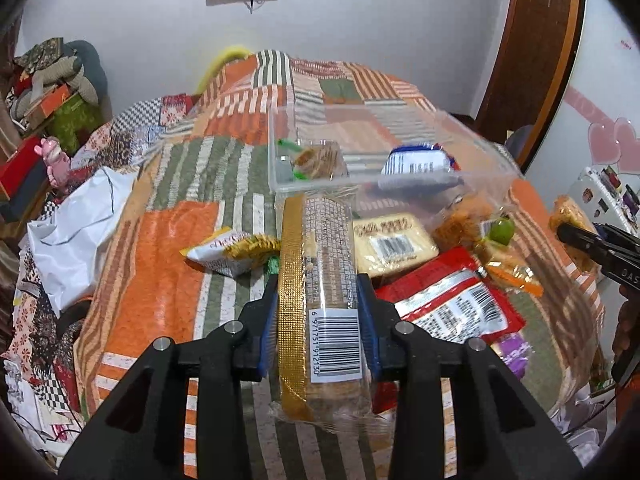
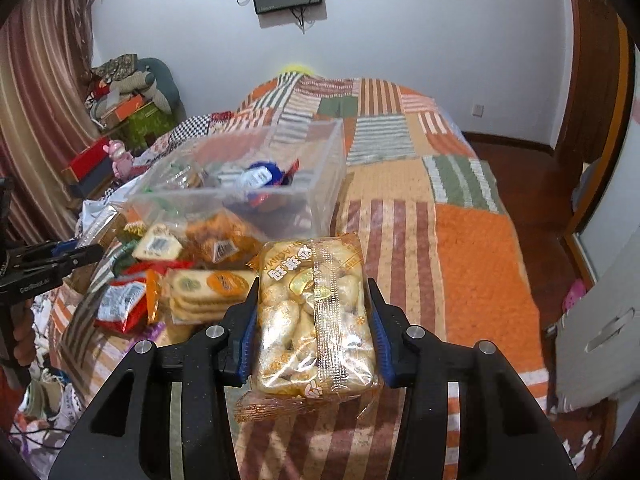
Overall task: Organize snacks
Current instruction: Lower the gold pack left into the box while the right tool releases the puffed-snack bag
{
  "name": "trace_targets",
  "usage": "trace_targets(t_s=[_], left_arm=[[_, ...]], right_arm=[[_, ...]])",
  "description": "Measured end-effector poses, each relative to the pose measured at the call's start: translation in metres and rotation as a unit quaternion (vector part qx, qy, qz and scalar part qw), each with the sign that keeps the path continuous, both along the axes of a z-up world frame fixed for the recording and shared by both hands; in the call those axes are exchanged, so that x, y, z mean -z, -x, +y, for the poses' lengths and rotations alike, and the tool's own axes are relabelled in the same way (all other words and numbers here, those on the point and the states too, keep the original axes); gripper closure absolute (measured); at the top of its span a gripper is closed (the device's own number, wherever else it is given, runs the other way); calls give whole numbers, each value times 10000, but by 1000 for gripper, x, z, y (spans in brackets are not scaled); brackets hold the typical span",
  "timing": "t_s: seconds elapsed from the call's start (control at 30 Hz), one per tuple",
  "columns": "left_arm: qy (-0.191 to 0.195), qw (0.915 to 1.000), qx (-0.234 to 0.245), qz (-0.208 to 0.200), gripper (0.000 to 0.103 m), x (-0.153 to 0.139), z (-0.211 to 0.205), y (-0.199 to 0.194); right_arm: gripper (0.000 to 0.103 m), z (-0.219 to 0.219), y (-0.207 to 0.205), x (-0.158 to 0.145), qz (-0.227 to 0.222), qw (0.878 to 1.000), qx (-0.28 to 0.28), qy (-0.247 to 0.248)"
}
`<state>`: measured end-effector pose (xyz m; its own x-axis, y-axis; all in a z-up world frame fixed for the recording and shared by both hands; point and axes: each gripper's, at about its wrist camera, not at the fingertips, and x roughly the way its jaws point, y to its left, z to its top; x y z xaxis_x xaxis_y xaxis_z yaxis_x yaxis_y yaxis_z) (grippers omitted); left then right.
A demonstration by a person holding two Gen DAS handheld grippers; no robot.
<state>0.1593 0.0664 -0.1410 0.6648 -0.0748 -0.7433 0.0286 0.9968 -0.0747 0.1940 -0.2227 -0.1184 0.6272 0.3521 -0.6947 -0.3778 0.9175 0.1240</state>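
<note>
Two crinkly cellophane packs are clamped: the left gripper [image 1: 318,316] squeezes a long biscuit sleeve [image 1: 320,292] with a gold woven edge at lower centre; the right gripper [image 2: 312,324] pinches a lumpy golden pastry pack [image 2: 314,316]. One clear rigid plastic box [image 1: 360,148] sits mid-frame on the patchwork quilt [image 1: 160,248], holding two packets.

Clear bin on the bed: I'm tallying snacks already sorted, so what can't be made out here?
- Clear bin, left wrist view: motion blur smears the blue-and-white packet and the biscuit pack; labels unreadable, count uncertain.
- Same bin, right wrist view: its glossy front wall hides the bottom.
- Loose pile, left wrist view: the long pack gripped by the left tool covers what lies behind.
- Purple wrapper: mostly under the red bag.
</note>
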Motion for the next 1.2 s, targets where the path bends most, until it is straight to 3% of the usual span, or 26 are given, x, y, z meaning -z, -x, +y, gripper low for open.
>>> trace_targets(t_s=[0.3, 0.7, 1.2], left_arm=[[33, 9993, -8, -382, 68, -31, 0, -2], [-16, 9978, -2, -662, 68, -56, -5, -35], [31, 9974, 158, -698, 68, -52, -21, -87]], right_arm=[[61, 8, -8, -20, -303, 9995, -56, -79], [61, 24, -27, -39, -647, 9974, -137, -298], [61, 32, -63, -40, -665, 9972, -130, -329]])
